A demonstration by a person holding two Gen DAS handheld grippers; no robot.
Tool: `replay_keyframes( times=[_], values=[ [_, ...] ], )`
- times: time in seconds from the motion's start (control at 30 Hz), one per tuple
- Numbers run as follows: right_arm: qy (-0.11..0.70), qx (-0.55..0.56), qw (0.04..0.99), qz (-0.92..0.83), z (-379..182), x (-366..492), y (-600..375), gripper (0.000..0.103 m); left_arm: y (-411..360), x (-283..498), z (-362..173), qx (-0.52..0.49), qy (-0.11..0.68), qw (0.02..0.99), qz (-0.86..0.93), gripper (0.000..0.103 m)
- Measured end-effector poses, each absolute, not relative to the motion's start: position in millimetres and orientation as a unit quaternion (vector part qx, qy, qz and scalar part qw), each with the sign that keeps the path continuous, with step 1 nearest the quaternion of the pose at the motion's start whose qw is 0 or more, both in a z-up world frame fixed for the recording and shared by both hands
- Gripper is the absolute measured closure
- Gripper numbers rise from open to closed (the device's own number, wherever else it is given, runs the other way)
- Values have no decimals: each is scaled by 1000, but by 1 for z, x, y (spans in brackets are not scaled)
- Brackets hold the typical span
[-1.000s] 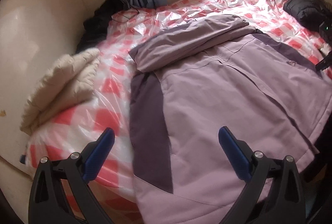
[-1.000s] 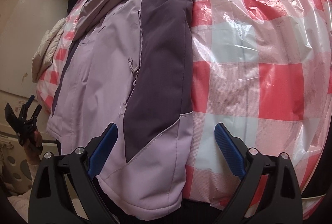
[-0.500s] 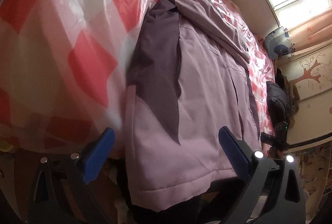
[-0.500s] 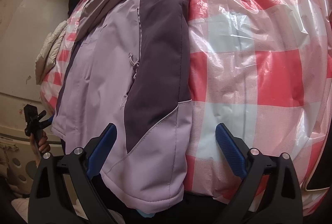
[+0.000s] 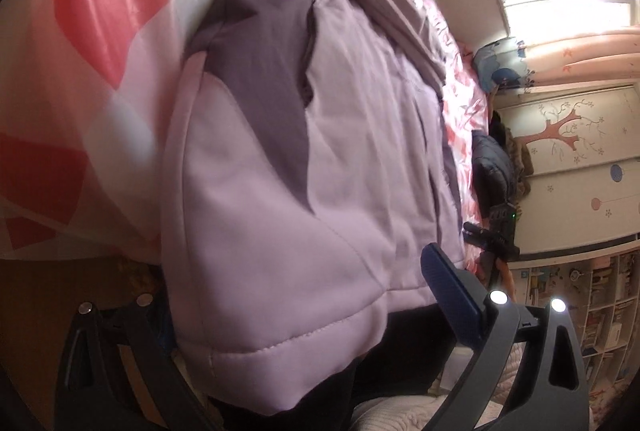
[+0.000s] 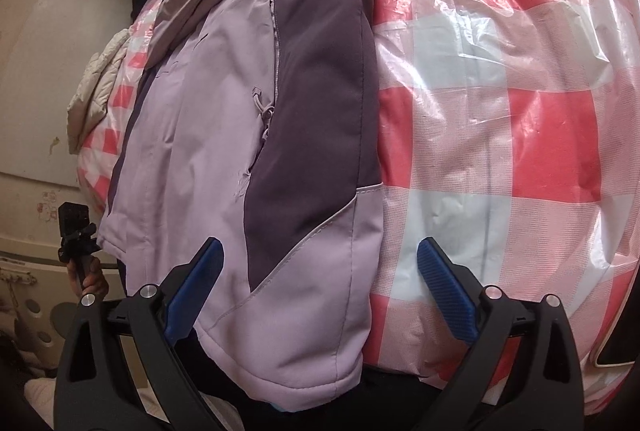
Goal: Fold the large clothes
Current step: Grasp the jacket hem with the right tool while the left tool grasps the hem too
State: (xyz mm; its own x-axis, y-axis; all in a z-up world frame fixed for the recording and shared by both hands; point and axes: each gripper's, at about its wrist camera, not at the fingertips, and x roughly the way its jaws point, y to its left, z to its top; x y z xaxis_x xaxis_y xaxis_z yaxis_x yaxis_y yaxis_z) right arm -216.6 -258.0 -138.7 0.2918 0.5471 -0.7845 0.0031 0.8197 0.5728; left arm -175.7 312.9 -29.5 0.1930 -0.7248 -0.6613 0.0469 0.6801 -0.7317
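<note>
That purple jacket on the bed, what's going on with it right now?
A person is holding a hand-held gripper in each hand at the near hem of the lilac and dark purple padded jacket, which lies spread on the red and white checked plastic-covered bed. The left hand-held gripper and the right hand-held gripper are both open around the hem corners. Nothing is gripped or folded yet.
</note>
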Motion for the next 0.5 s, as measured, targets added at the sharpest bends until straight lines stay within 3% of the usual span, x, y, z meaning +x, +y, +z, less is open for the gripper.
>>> replay_keyframes(
  times=[0.07, 0.13, 0.23, 0.37, 0.5],
  values=[
    [569, 257, 758, 188, -140, -215, -258, 8, 314, -178, -23, -293, 561, 726, -270, 25],
    [570, 265, 754, 191, -142, -213, -259, 8, 315, -178, -18, -283, 555, 736, -265, 56],
    [577, 267, 748, 191, -144, -210, -261, 8, 324, -179, -16, -287, 550, 738, -266, 67],
    [573, 305, 725, 232, -147, -210, -260, 8, 328, -181, -19, -287, 553, 735, -268, 68],
    [590, 283, 714, 249, -147, -211, -245, 8, 332, -177, -32, -310, 574, 710, -267, 55]
  ],
)
